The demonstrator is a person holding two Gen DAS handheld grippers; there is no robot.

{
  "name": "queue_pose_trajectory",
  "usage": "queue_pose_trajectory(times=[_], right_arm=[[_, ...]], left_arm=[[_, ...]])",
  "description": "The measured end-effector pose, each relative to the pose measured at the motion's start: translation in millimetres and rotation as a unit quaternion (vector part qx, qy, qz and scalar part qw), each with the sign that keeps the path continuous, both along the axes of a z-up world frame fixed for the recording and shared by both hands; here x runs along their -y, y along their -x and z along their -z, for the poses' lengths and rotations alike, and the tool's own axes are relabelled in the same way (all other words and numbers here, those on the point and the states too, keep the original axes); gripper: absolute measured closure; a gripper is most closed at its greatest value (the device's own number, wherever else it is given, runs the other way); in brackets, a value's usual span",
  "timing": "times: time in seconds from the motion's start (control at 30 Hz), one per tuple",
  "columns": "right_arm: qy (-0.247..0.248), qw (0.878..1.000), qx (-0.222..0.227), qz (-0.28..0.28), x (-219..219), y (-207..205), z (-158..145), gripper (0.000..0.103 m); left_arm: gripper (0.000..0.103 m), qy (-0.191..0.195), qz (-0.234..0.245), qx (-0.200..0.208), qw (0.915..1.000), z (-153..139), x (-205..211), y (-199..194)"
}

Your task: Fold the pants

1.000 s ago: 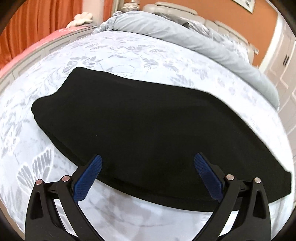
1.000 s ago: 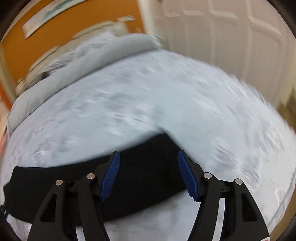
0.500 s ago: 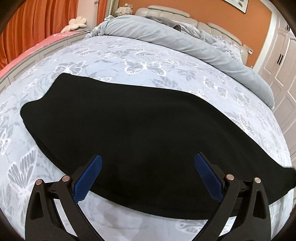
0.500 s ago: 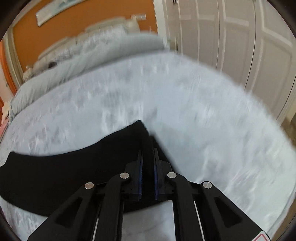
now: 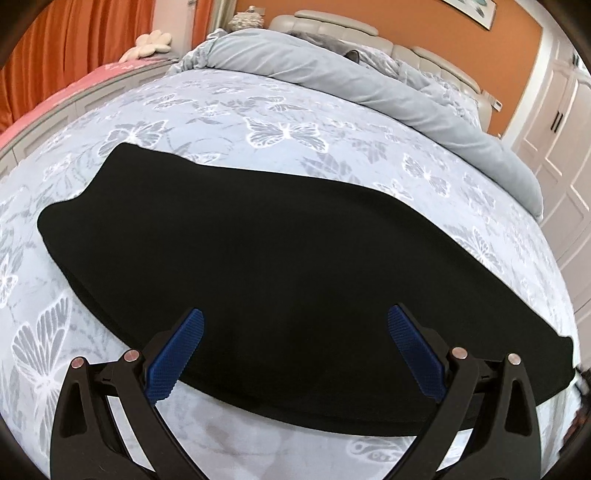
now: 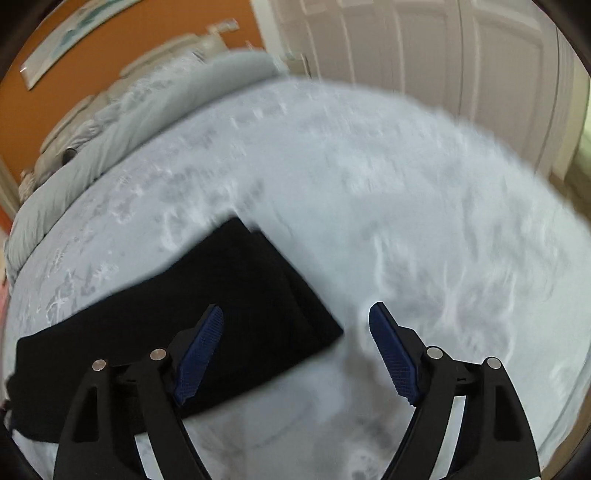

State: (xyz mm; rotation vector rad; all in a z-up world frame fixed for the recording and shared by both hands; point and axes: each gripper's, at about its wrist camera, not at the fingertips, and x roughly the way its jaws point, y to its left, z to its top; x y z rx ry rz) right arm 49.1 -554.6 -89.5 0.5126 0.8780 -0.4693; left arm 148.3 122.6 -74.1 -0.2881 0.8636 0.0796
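The black pants (image 5: 280, 266) lie flat on the butterfly-print bedsheet (image 5: 280, 129), folded lengthwise into one long band running left to right. My left gripper (image 5: 295, 350) is open and empty, hovering over the near edge of the pants around their middle. In the blurred right wrist view the leg end of the pants (image 6: 236, 295) lies flat, with a second layer edge showing at its right side. My right gripper (image 6: 295, 350) is open and empty, straddling the near right corner of that end.
A rolled grey duvet (image 5: 332, 70) and a padded headboard (image 5: 369, 33) lie at the far side of the bed. White wardrobe doors (image 6: 443, 55) stand past the bed's right side. A pink bench top (image 5: 74, 85) runs along the left.
My right gripper shut on the leg end half a second ago and is now open again, with the end lying flat. The left gripper stayed open and shifted only slightly.
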Motion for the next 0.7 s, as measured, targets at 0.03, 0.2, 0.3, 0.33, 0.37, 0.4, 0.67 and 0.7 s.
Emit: queue_pose_trajectory(times=[0.03, 0.2, 0.3, 0.33, 0.37, 0.4, 0.67, 0.7], right_arm=[[-0.030, 1.000, -0.006, 0.007, 4, 0, 13, 0.022], [-0.038, 0.999, 0.018, 0.004, -4, -9, 18, 0.088], [-0.091, 0.994, 0.063, 0.011, -9, -11, 7, 0.087], [-0.086, 0.994, 0.075, 0.002, -16, -14, -3, 0.087], [-0.083, 0.993, 0.088, -0.010, -25, -17, -14, 0.087], [-0.084, 0.990, 0.107, -0.027, -38, -20, -28, 0.087], [-0.079, 0.963, 0.173, -0.190, -176, -62, -97, 0.087], [-0.071, 0.959, 0.173, -0.215, -200, -69, -102, 0.087]], left_arm=[[0.005, 0.003, -0.001, 0.000, 1.0000, 0, -1, 1], [0.005, 0.007, -0.005, 0.000, 1.0000, -2, -6, 4], [0.005, 0.007, -0.009, 0.003, 0.9999, -4, -9, 5], [0.005, 0.009, -0.012, 0.002, 0.9999, -5, -12, 6], [0.005, 0.013, -0.014, 0.002, 0.9998, -6, -15, 7], [0.005, 0.018, -0.016, 0.003, 0.9997, -7, -19, 8], [0.005, 0.029, -0.036, 0.005, 0.9989, -15, -48, 13], [0.005, 0.029, -0.038, 0.005, 0.9988, -15, -52, 14]])
